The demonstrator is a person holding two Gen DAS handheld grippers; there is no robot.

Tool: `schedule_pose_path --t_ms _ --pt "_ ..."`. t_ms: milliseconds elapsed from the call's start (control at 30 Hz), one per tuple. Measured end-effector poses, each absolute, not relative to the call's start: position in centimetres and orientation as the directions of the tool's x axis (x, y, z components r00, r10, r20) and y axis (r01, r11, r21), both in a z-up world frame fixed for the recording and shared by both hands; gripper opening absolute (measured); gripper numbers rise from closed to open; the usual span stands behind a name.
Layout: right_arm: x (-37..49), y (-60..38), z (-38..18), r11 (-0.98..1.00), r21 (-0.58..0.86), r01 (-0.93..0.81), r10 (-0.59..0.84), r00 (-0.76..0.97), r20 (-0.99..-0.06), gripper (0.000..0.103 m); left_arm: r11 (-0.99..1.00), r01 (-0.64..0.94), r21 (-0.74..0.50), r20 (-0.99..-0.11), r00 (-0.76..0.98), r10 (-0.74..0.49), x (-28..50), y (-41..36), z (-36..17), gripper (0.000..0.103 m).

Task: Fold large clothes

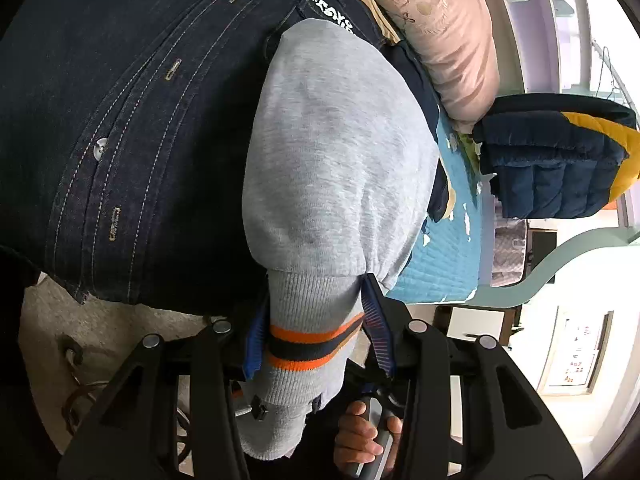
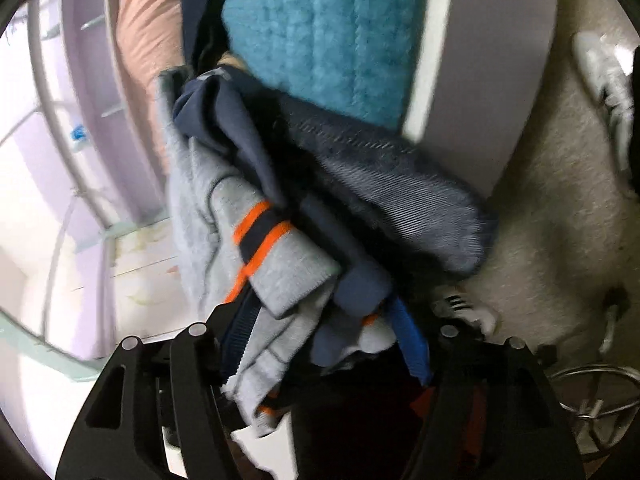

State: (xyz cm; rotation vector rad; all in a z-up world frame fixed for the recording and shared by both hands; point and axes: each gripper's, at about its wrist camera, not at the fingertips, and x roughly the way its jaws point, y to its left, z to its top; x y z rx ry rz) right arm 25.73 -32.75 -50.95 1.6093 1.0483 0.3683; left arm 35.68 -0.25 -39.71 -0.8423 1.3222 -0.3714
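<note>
A dark denim jacket [image 1: 120,120] with grey sweatshirt sleeves hangs over the bed edge. In the left wrist view a grey sleeve [image 1: 332,160] fills the middle. My left gripper [image 1: 316,332] is shut on its ribbed cuff [image 1: 304,344], which has orange and navy stripes. In the right wrist view, which is blurred, a bunch of grey striped hem [image 2: 272,240], navy lining [image 2: 360,288] and denim [image 2: 400,200] lies between the wide-apart jaws of my right gripper [image 2: 326,340]. The pads do not seem to press on it.
A turquoise quilted bedspread [image 1: 444,248] covers the bed, with a pink pillow [image 1: 448,40] and a folded navy-and-yellow puffer jacket [image 1: 560,160] on it. A hand [image 1: 360,436] grips a handle below. Cream carpet [image 2: 560,220] has a white shoe [image 2: 608,80] and cables [image 2: 592,392].
</note>
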Motion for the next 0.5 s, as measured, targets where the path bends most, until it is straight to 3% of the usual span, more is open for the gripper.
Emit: schedule_pose_path --t_ms 67,267,400,500 --pt "26.0 -32.6 -51.1 -0.003 0.913 0.407 0.792 0.559 -0.247 0.062 0.657 -0.221 -0.721 -0.693 0.242 -0.679 35.6 0.1 -39.8 0.044" --pt "26.5 -32.4 -51.4 0.019 0.918 0.397 0.78 0.568 -0.262 0.064 0.663 -0.222 -0.715 -0.699 0.231 -0.677 35.4 0.3 -40.3 0.044" --pt "26.9 -32.5 -49.2 0.088 0.919 0.383 0.763 0.568 -0.31 0.035 0.697 -0.193 -0.69 -0.723 0.205 -0.66 35.6 -0.3 -40.3 0.043" --pt "26.6 -32.7 -46.9 0.207 0.9 0.383 0.733 0.549 -0.402 0.026 0.752 -0.128 -0.647 -0.761 0.162 -0.628 36.1 -1.2 -40.1 0.043"
